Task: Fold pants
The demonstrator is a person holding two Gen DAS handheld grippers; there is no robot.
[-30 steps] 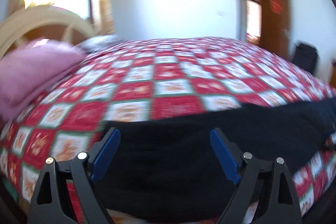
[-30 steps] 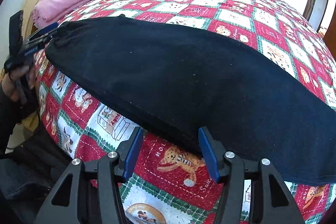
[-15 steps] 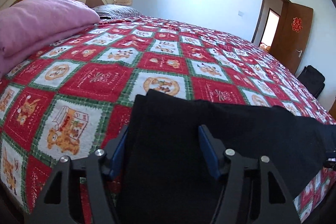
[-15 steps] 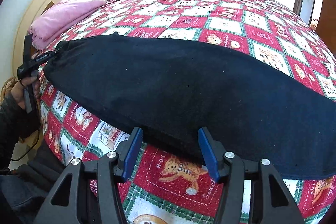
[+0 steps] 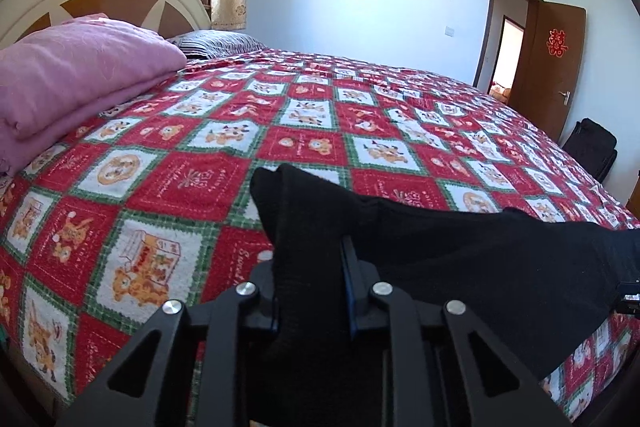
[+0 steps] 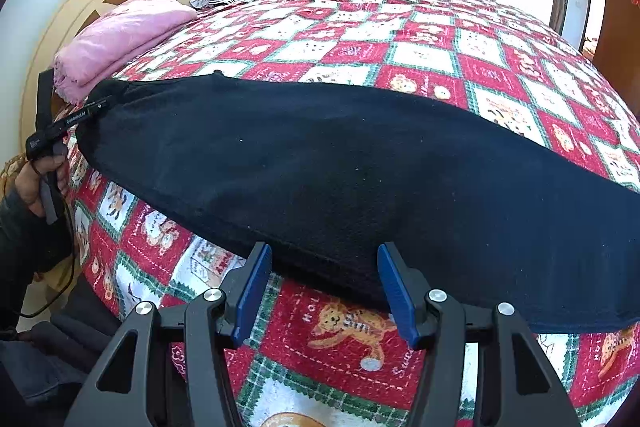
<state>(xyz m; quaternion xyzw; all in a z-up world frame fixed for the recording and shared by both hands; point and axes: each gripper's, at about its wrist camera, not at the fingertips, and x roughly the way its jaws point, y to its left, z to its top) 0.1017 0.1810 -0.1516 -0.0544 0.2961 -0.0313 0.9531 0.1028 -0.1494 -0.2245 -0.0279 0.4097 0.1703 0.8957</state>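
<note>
**Q:** While the pants (image 6: pixel 340 179) lie stretched along the near edge of the bed (image 6: pixel 400 39), what is most at risk?

**A:** The long body of cloth. Its lower border hangs at the mattress edge, so a pull from one end alone would likely drag the rest off the quilt, or skew it.

**Q:** Which end is held?

**A:** The end nearest the pink blanket (image 5: pixel 72 75). The left gripper (image 5: pixel 310 291) is clenched on it, with a ridge of black cloth bunched up between the fingers (image 5: pixel 347 279). The grip takes a thick gather rather than a flat hem; layers may slip apart when lifted, giving an uneven fold.

**Q:** And the other tool?

**A:** The right gripper (image 6: pixel 324 287) is released, its blue fingers (image 6: pixel 394 287) spread at the near border of the pants, at mid-length, gripping nothing. Whether they touch the cloth cannot be told.

**Q:** Smallest hazard?

**A:** Closing there could pinch the quilt with the cloth, so that the bedcover rises with the fold.
</note>
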